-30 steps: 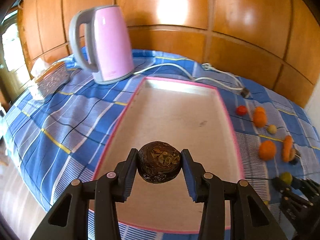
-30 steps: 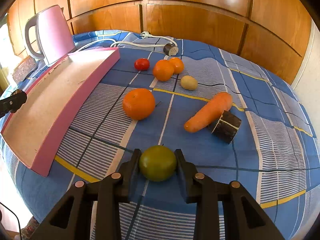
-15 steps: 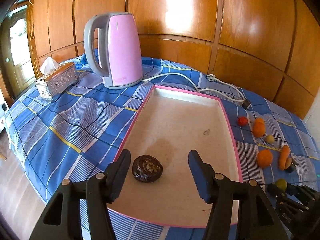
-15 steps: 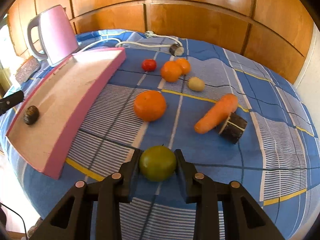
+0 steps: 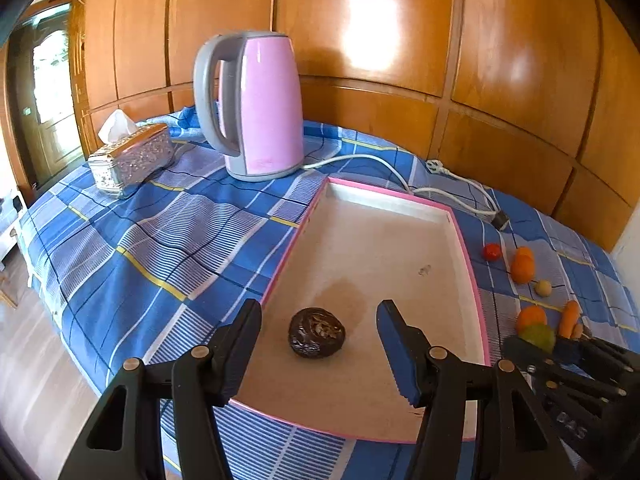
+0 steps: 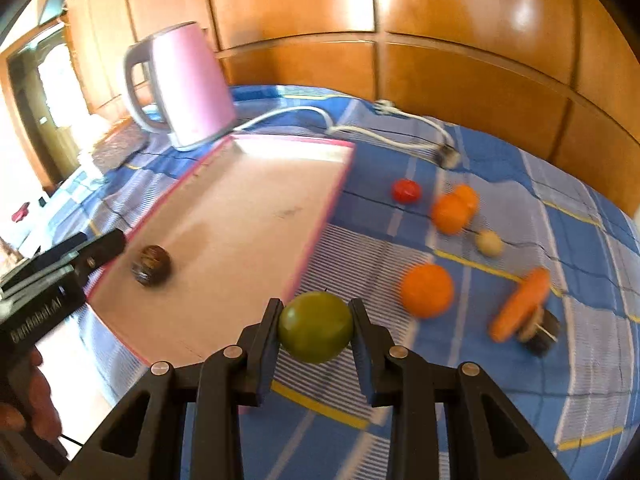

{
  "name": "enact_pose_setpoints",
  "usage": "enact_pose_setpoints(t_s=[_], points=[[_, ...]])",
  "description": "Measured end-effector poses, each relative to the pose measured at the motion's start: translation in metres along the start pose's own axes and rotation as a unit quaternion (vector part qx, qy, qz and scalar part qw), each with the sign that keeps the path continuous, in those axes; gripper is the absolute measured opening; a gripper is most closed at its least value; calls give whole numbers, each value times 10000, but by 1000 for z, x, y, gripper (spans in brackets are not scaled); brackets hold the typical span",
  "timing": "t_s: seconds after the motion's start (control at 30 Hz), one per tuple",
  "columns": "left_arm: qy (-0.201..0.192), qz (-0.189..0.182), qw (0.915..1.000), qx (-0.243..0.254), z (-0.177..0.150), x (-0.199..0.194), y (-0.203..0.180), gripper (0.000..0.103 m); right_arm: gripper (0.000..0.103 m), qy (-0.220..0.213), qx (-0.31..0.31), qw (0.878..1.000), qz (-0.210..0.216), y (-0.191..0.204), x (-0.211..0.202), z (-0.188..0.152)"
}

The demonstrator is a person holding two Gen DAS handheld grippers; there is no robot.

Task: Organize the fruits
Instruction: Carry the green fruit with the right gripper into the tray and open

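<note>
1. Two jobs running at once: right gripper [image 6: 315, 328] clamping the round green fruit [image 6: 316, 327] between both pads, hovering near the pink-rimmed shallow tray [image 6: 320, 216]; left gripper [image 5: 318, 340] gaping wide, gripping nothing, dark wrinkled round fruit [image 5: 317, 338] lying free on the tray floor between its fingers.
2. Carrying the green fruit over the rim, lowering beside the dark one, not onto it, then releasing low to stop rolling.
3. Underneath: spreading blue checked cloth [image 5: 160, 248], bearing loose oranges [image 6: 427, 290], orange carrot [image 6: 520, 304], pink electric kettle [image 5: 256, 108]; backing it, glossy wooden panelling [image 5: 400, 40].

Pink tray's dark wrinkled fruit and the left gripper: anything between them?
Nothing: in the left wrist view, only bare tray floor separates the dark wrinkled fruit from the open left gripper.
</note>
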State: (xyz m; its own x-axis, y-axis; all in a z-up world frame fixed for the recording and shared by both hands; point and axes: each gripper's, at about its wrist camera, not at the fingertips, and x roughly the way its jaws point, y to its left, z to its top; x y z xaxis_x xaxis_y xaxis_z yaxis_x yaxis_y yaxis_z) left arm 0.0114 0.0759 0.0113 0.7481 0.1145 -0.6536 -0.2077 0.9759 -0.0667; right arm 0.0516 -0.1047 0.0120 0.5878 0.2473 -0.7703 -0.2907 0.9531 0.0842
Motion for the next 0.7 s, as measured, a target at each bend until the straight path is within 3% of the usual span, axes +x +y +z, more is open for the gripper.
enact_pose_setpoints(t_s=[0.3, 0.7], points=[[-38, 64, 9999, -82, 1, -4, 11, 61, 33, 79, -244, 9992, 302, 39, 22, 20], [-6, 68, 9999, -92, -1, -3, 12, 61, 37, -14, -405, 9988, 283, 55, 29, 26]])
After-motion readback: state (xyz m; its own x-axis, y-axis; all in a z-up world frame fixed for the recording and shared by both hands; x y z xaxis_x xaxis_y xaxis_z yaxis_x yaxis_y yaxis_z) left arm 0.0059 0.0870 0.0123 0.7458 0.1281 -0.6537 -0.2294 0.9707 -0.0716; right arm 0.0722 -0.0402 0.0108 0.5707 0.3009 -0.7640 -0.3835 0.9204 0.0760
